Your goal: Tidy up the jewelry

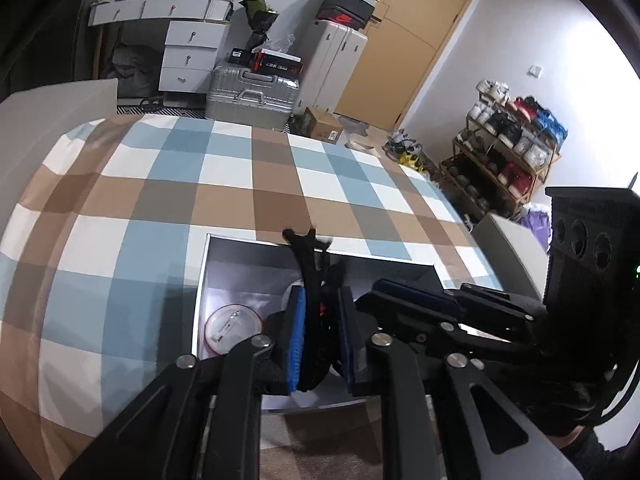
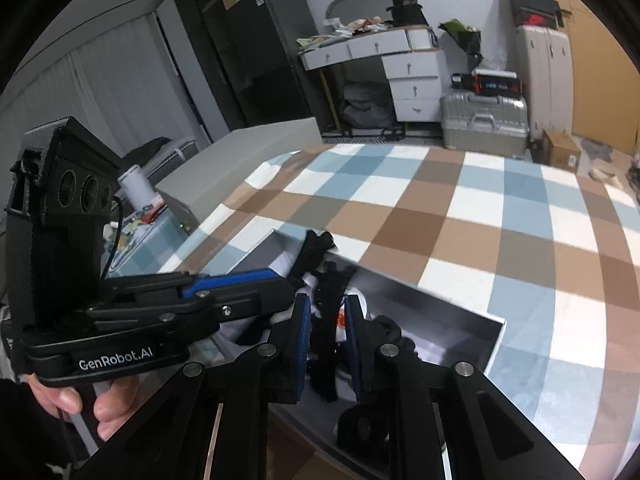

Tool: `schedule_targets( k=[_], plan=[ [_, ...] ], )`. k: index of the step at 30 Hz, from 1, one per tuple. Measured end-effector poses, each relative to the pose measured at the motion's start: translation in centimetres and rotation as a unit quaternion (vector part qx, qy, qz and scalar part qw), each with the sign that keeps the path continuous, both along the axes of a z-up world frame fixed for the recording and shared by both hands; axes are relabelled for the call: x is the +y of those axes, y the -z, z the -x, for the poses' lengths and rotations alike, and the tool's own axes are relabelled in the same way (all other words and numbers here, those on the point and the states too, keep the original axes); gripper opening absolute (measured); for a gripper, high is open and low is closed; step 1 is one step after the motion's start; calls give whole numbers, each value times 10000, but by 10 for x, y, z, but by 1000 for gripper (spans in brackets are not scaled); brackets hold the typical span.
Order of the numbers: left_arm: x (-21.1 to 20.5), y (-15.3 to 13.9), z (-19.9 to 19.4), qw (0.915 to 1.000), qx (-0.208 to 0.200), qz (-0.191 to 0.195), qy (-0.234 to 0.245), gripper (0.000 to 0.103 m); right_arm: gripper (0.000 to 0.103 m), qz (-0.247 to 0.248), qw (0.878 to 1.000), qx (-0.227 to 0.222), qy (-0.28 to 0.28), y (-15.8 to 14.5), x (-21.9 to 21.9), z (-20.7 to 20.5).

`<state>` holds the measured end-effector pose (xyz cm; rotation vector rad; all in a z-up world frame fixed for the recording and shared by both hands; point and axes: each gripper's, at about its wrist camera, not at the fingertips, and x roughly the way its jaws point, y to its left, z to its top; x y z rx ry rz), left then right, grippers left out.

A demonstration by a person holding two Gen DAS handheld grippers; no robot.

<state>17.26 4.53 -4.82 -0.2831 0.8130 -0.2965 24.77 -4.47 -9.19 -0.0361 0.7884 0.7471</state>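
Note:
An open grey box (image 1: 320,258) lies on the checked bedspread; it also shows in the right wrist view (image 2: 440,300). A black strap-like accessory (image 1: 310,264) hangs over the box, its top end above the far rim. My left gripper (image 1: 322,336) has its blue pads closed on the strap's lower part. A round white badge with a red rim (image 1: 234,330) lies in the box at the left. My right gripper (image 2: 326,334) straddles the same black strap (image 2: 326,312), and a gap shows between its pads and the strap. It reaches in from the right in the left wrist view (image 1: 420,296).
The checked bedspread (image 1: 240,184) covers the surface around the box. A silver suitcase (image 1: 252,96), a white drawer unit (image 1: 192,52), a wooden door (image 1: 408,40) and a shoe rack (image 1: 504,148) stand beyond. A white cup (image 2: 136,192) and clutter sit on a side table at the left.

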Motion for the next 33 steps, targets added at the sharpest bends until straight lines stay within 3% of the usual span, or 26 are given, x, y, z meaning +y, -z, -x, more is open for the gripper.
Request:
schedule_targets(
  k=[2,3,5,6,8,10,15,17,19,22,25,29,33],
  plan=[
    [-2,-2,1,9999,-35,-117,62,29,29,-78,9999,-30,118,-2,-6,3],
    [-2,-4,3,9999,-53,-125,75,38,31,-115,9998,-48,175,-3,-10,5],
    [-2,-7,7,9998,-98,-123,79,46,36,-209,9992,-114,318,-7,-17,11],
    [-2,-9,8,9998,-135,-129,67,46,37,-256,9988,-162,380,-9,-20,13],
    [-2,-12,13,9995,-212,-218,21,46,51,-363,9977,-276,505,-14,-27,21],
    [-3,-16,19,9990,-280,-345,-60,49,59,-525,9958,-408,634,-20,-34,30],
    [0,-25,33,9968,-586,-482,-263,68,75,-654,9917,-712,848,-31,-44,52],
    [1,-30,44,9935,-857,-633,-397,78,91,-649,9889,-888,994,-34,-48,63],
    [2,-36,53,9884,-1129,-823,-598,84,97,-679,9846,-1149,1131,-38,-50,76],
    [5,-39,61,9828,-1362,-952,-809,86,102,-703,9793,-1459,1212,-41,-51,92],
    [7,-38,64,9780,-1501,-1012,-1032,101,103,-785,9724,-1761,1315,-45,-53,107],
    [2,-35,73,9719,-1730,-1176,-1085,102,103,-1106,9573,-2153,1581,-47,-62,126],
    [-3,-30,84,9630,-1955,-1368,-1256,102,103,-920,9433,-2620,1819,-45,-64,140]
  ],
)
